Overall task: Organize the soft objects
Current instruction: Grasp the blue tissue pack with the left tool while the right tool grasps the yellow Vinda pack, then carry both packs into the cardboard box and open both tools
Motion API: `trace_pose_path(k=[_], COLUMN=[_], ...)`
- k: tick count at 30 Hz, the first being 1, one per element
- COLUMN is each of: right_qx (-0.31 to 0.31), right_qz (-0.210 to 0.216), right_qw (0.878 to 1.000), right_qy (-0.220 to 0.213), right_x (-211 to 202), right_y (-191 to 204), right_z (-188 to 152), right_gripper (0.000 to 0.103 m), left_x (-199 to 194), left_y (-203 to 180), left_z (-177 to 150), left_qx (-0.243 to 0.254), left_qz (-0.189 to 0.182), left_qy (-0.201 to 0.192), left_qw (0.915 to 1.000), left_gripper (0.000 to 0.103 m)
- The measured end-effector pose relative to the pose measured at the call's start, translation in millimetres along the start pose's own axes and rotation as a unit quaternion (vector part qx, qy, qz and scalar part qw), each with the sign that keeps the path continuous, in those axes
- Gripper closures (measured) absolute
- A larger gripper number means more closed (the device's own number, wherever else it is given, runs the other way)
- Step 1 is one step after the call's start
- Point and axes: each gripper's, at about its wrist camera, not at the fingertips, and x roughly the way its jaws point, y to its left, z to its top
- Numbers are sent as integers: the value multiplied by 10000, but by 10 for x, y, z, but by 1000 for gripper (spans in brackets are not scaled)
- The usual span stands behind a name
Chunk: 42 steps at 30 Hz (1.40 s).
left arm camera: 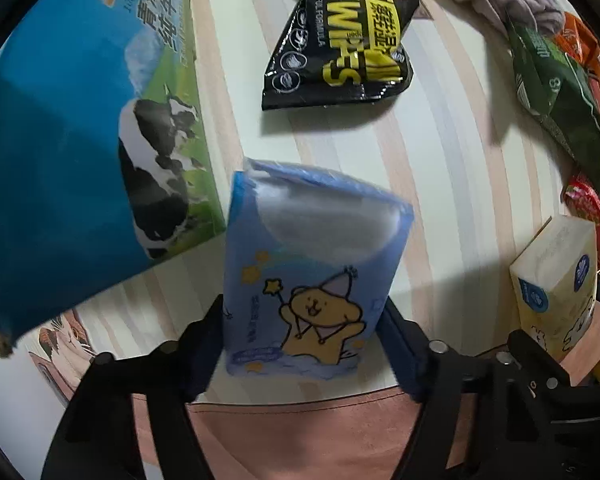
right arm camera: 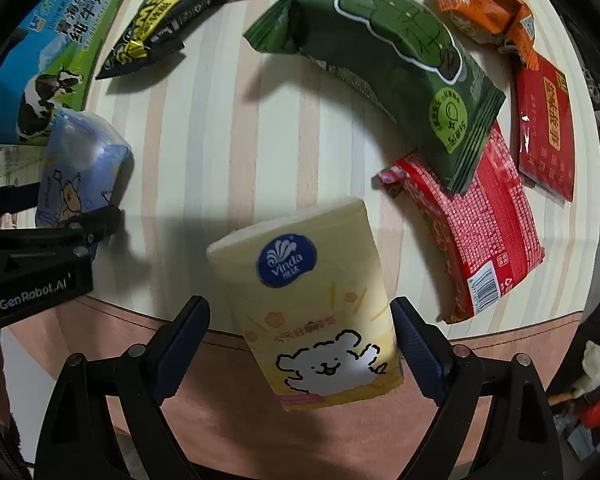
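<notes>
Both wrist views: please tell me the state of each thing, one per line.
Blue tissue pack: gripped by left gripper, lifted.
Yellow tissue pack: between the right gripper fingers, lifted.
Milk box: upright.
Shoe wipes pack: lying flat.
Green pack: resting on red pack.
Orange pack: crumpled.

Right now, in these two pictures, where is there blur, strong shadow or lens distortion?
Left wrist view: the blue tissue pack is motion-blurred at its top, and the striped table bends toward the fisheye edges. Right wrist view: the yellow Vinda tissue pack is fairly sharp, with a dark shadow left of it.
</notes>
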Motion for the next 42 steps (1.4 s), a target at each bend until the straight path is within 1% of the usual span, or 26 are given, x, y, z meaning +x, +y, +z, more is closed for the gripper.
trace_pose_path(k=[1,3,5,6,7,8,9,12,14,18,24,26,28,29,30,32,33,34,35,36,37,38,40,42], right_qx=[-4,-32,-11,7,43,94,124,316,380,465,484,434,346,292,219,76,9,-33,-77,-129,-187,-232,-319,-346], right_qz=[-22,-72,-116,-66,-6,-42,-27,192,290,453,770,874,990,1049,1112,1245,1284,1289,1272,1269,1294,1321,1355,1376], right_qw=[10000,9999,9998,9999,9998,9997,9997,9991,9988,9979,9958,9951,9943,9937,9930,9906,9895,9888,9880,9870,9855,9843,9820,9803], right_qy=[43,118,153,156,219,231,228,184,145,79,-84,-132,-207,-254,-331,-553,-663,-756,-871,-982,-1080,-1149,-1278,-1374], right_x=[-1,0,28,35,42,32,47,43,38,-14,-157,-237,-367,-477,-544,-893,-1101,-1227,-1414,-1534,-1695,-1842,-2069,-2158], right_y=[-3,-4,-36,-51,-72,-106,-134,-221,-258,-325,-378,-377,-365,-305,-231,-165,-92,-4,93,197,347,557,768,1057], right_z=[-2,-18,15,4,-13,-24,-41,-83,-128,-233,-448,-520,-593,-497,-503,-500,-452,-408,-351,-293,-162,-53,119,327], right_gripper=[10,10,10,11,16,31,31,32,33,36,36,37,37,37,37,37,37,37,37,37,37,37,37,37], left_x=[1,-28,-49,-56,-54,-66,-89,-103,-124,-187,-355,-449,-654,-763,-892,-1206,-1385,-1608,-1709,-1794,-1873,-1911,-1988,-1984], left_y=[-4,-6,15,28,33,41,43,71,88,123,284,314,410,467,534,647,635,749,844,834,955,1051,1321,1587], left_z=[-16,-52,-84,-102,-125,-156,-194,-283,-354,-591,-1057,-1263,-1407,-1478,-1535,-1668,-1635,-1550,-1517,-1384,-1272,-1174,-1034,-862], left_qx=[-4,-43,-134,-175,-235,-285,-323,-477,-578,-792,-1132,-1219,-1289,-1325,-1364,-1427,-1450,-1478,-1479,-1477,-1503,-1505,-1519,-1529], left_qz=[19,-3,-33,-71,-94,-111,-140,-228,-339,-536,-761,-843,-941,-979,-1011,-1061,-1064,-1073,-1092,-1084,-1039,-978,-957,-949], left_qy=[-27,-33,-52,-53,-51,-53,-52,-66,-75,-140,-292,-419,-610,-721,-860,-1202,-1307,-1418,-1503,-1558,-1626,-1675,-1711,-1706], left_qw=[10000,10000,9999,9998,9997,9995,9994,9986,9977,9953,9902,9881,9853,9837,9817,9767,9750,9729,9714,9706,9696,9694,9687,9688], left_gripper=[38,44,46,48,48,50,52,58,60,61,61,61,61,61,61,61,61,61,61,61,61,61,61,61])
